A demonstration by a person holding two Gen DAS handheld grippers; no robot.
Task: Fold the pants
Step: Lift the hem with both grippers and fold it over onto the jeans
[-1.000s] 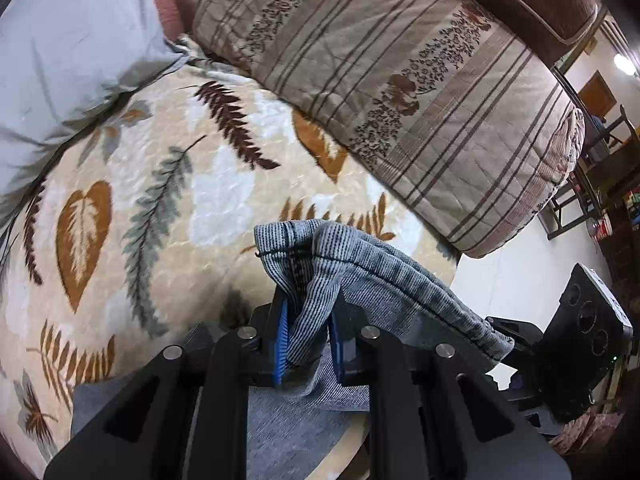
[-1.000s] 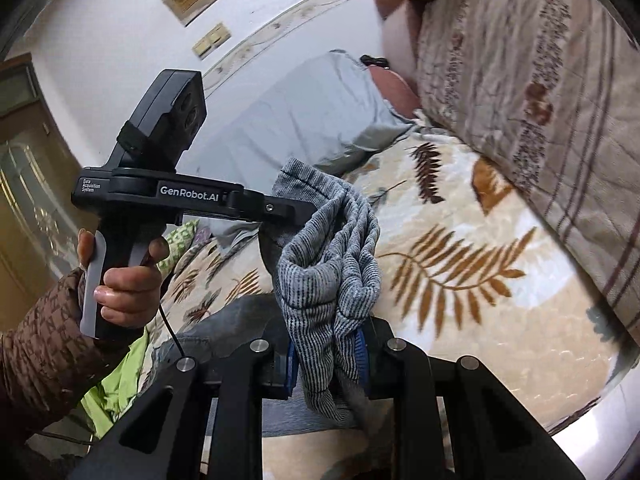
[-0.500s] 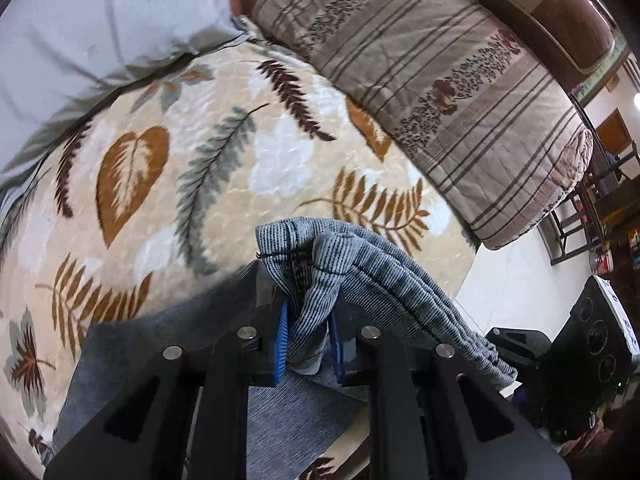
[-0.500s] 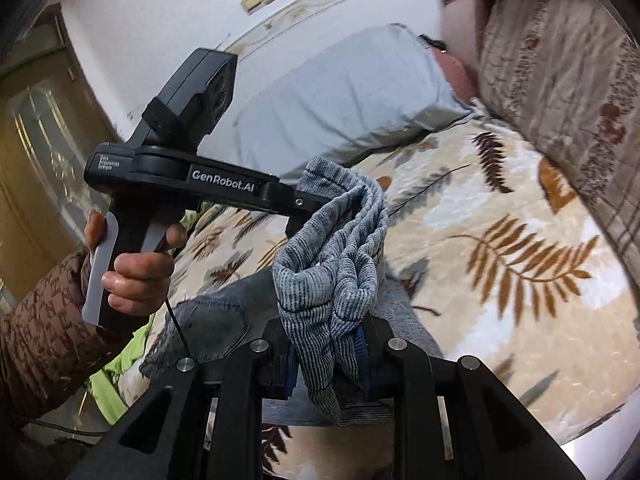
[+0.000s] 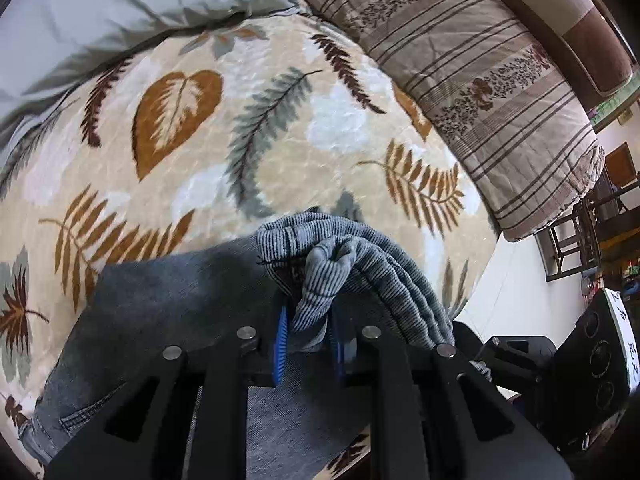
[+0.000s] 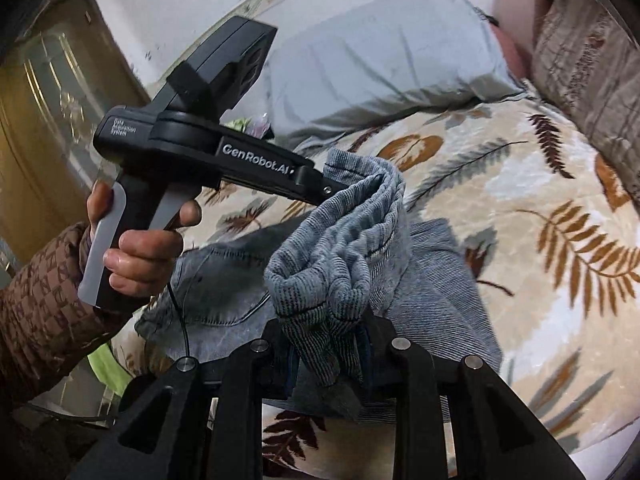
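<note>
The leaf-print blanket filled most of both frames, with the grey pillow in the upper left of your left view and the striped quilt in its upper right. On the blanket, in the lower half of each frame, lay the pants, their dark denim body spread flat at lower left of the left view. You held the 2 ends of the ribbed waistband raised above that body: your left gripper pinched 1 bunch at bottom centre, your right gripper pinched the other. The band ran as a taut ridge between them. Both claws sat equally near, so the fold likely turned on carrying that edge forward over the body, toward the frame's top.
</note>
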